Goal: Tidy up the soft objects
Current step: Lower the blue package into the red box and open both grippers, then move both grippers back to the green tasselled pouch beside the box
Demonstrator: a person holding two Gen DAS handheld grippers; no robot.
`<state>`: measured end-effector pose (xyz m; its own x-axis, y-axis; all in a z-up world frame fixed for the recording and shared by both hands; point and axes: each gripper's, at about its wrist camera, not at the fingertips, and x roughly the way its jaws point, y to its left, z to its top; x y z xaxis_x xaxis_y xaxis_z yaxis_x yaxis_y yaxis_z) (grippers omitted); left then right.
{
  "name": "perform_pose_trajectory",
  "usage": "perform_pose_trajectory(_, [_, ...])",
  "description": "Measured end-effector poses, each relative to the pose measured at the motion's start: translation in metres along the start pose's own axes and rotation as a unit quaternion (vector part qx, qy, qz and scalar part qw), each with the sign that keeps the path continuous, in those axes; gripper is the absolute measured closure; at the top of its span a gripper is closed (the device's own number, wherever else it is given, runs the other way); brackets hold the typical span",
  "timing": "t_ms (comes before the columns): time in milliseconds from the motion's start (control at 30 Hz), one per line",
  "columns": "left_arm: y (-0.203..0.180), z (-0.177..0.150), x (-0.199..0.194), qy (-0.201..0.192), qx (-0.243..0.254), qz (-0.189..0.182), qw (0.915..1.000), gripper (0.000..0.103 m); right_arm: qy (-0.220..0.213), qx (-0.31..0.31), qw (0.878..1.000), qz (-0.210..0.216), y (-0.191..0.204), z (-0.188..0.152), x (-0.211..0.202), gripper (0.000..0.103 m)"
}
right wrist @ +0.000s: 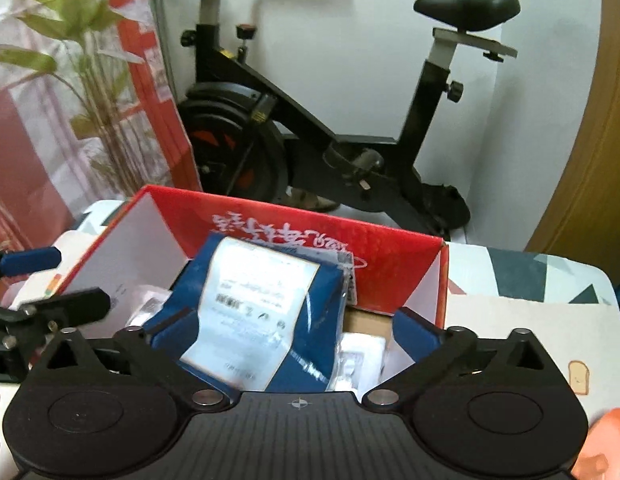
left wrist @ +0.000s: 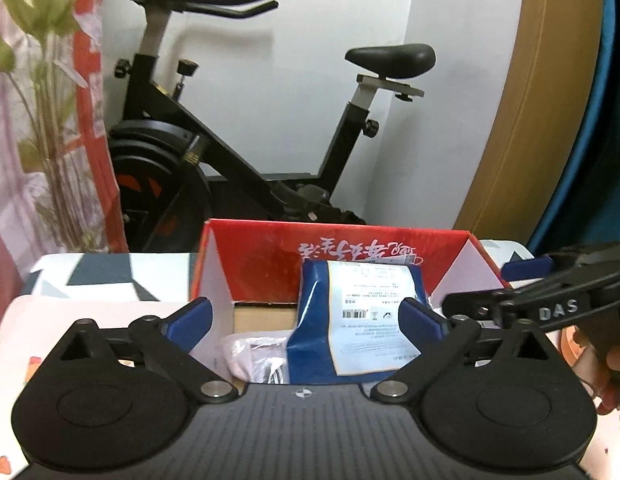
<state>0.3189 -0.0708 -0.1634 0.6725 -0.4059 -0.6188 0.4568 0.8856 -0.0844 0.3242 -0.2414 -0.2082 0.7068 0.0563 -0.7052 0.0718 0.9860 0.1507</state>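
A red cardboard box (left wrist: 270, 258) stands open on the table; it also shows in the right wrist view (right wrist: 394, 264). A blue soft package with a white label (left wrist: 358, 320) stands inside it, seen again in the right wrist view (right wrist: 262, 312). White and pink plastic-wrapped soft items (left wrist: 250, 354) lie beside it in the box. My left gripper (left wrist: 306, 316) is open over the box with the package between its blue fingers, not clamped. My right gripper (right wrist: 290, 328) is open too, straddling the package. The right gripper's side shows at right in the left wrist view (left wrist: 550, 300).
A black exercise bike (left wrist: 238, 140) stands behind the table against a white wall. A plant (right wrist: 82, 80) and red-and-white curtain are at the left. A wooden panel (left wrist: 530, 120) is at the right. The tablecloth (right wrist: 530, 320) has geometric and toast prints.
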Motion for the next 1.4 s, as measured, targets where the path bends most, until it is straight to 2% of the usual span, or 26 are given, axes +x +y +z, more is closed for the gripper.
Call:
perform_pose_trajectory(267, [0.004, -0.019, -0.034, -0.012, 0.01, 0.013, 0.9998, 0.0, -0.037, 0.021, 0.999, 0.009, 0.003, -0.035, -0.041, 0.0])
perform_pose_trajectory(500, [0.014, -0.056, -0.059, -0.013, 0.008, 0.034, 0.9993, 0.0, -0.092, -0.002, 0.996, 0.006, 0.015, -0.078, -0.071, 0.0])
perform_pose_trajectory(633, [0.021, -0.08, -0.071, -0.007, -0.015, 0.023, 0.9996, 0.0, -0.12, 0.004, 0.993, 0.013, 0.019, -0.104, -0.084, 0.0])
perform_pose_trajectory(800, [0.025, -0.106, -0.079, -0.001, -0.043, 0.032, 0.9986, 0.0, -0.129, 0.021, 0.991, 0.021, 0.022, -0.135, -0.087, 0.0])
perform_pose_trajectory(1000, [0.028, -0.133, -0.082, 0.01, -0.076, 0.039, 0.9963, 0.0, -0.156, -0.013, 0.988, 0.003, 0.032, -0.165, -0.095, 0.001])
perform_pose_trajectory(1200, [0.026, -0.15, -0.084, 0.016, -0.087, 0.045, 0.995, 0.001, -0.147, 0.004, 0.989, 0.011, 0.029, -0.183, -0.088, 0.003])
perform_pose_trajectory(1400, [0.025, -0.156, -0.079, 0.03, -0.096, 0.045, 0.994, 0.004, -0.108, 0.006, 0.994, 0.013, 0.022, -0.208, -0.067, 0.012])
